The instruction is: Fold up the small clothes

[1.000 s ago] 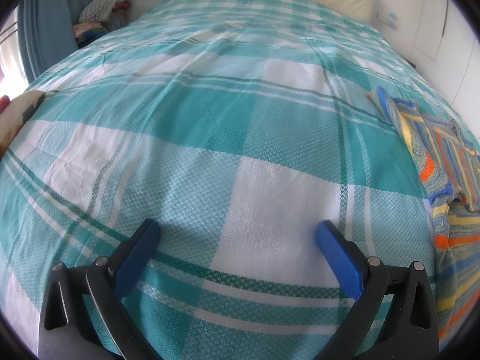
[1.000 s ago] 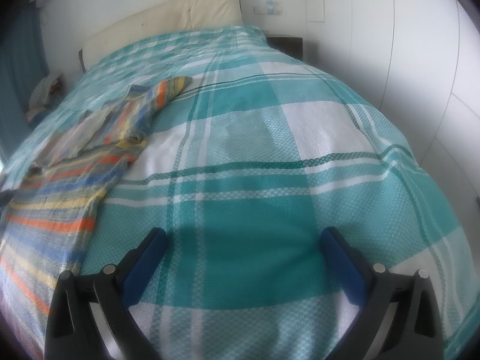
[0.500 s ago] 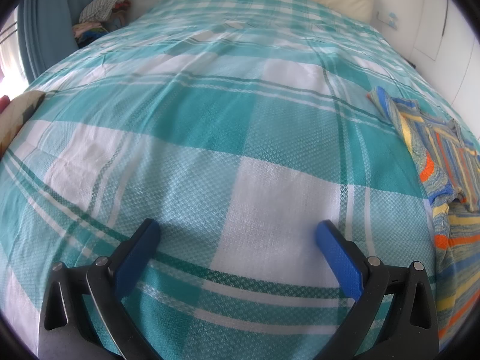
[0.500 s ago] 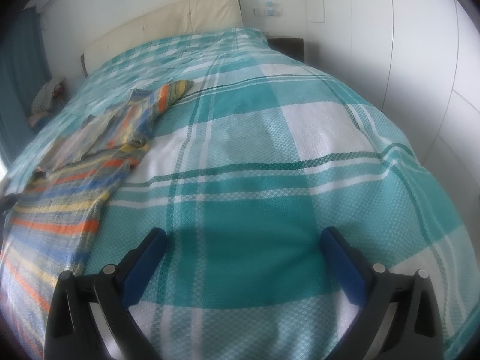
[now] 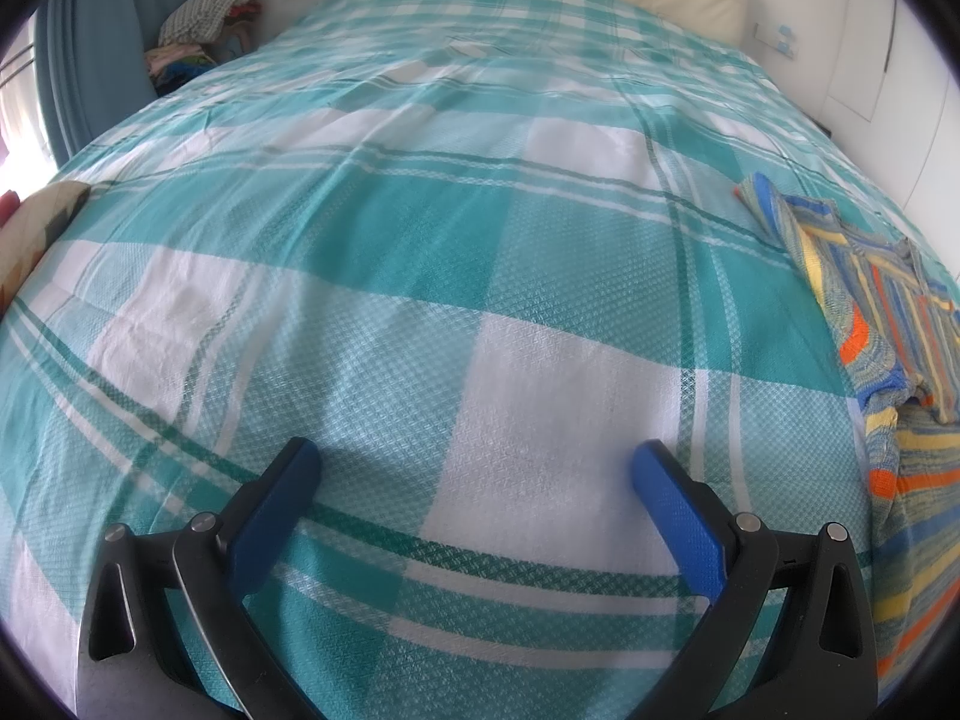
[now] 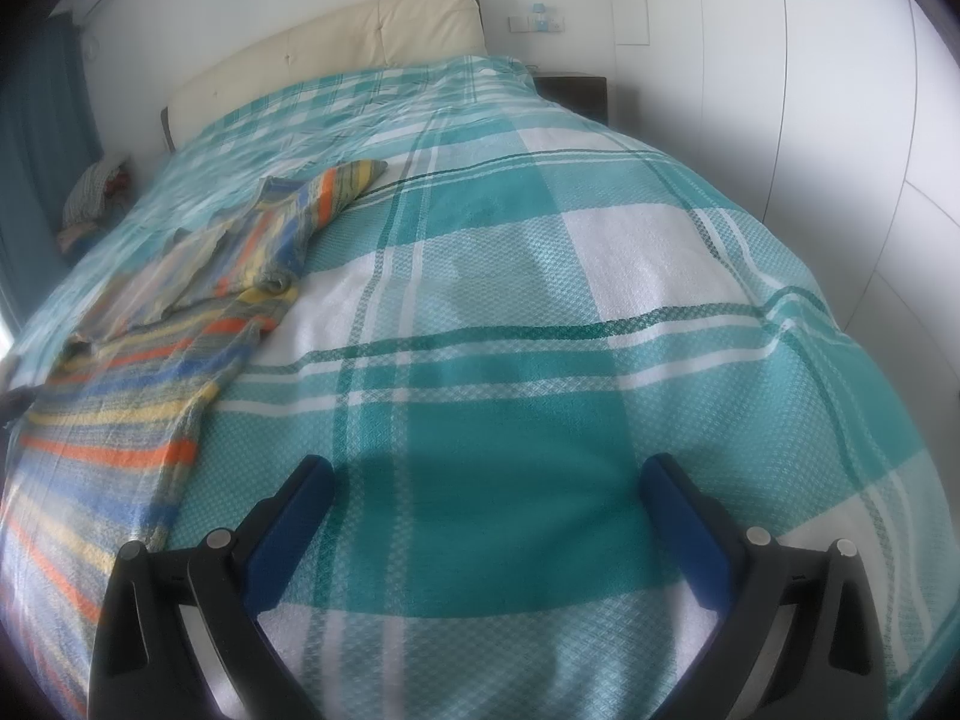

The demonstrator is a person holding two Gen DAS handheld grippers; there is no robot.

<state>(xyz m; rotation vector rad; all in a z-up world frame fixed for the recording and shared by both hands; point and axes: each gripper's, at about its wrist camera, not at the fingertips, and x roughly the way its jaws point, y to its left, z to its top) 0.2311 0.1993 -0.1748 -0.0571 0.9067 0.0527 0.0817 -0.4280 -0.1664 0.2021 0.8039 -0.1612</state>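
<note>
the left gripper (image 5: 474, 459) sits at the bottom of the left wrist frame with its two blue fingers (image 5: 675, 504) spread wide, nothing between them but the teal and white checked bedspread (image 5: 384, 252). it holds nothing, and whether the tips touch the cloth below cannot be told. the right gripper (image 6: 486, 474) is the same in the right wrist frame: jaws wide apart at the bottom centre, blue fingers (image 6: 288, 528) empty, over a dark teal square of the bedspread (image 6: 540, 360), with a soft shadow on the cloth between them. the task's thing, a striped garment (image 5: 888, 324) in blue, orange, yellow and grey, lies flat on the bed. in the left wrist frame it runs along the right edge, from mid height down to the lower right corner, well apart from the left gripper's right finger. in the right wrist frame the garment (image 6: 180, 312) fills the left side, one narrow end reaching toward the upper middle, the broad striped part spreading to the lower left; its near edge comes just beside the right gripper's left finger, without clearly touching it. a cream headboard (image 6: 336, 42) stands at the top of the frame, a white wall (image 6: 810, 90) at the upper right, and a pile of clothes (image 5: 204, 12) at the upper left of the left wrist frame beside a blue curtain (image 5: 90, 42).
</note>
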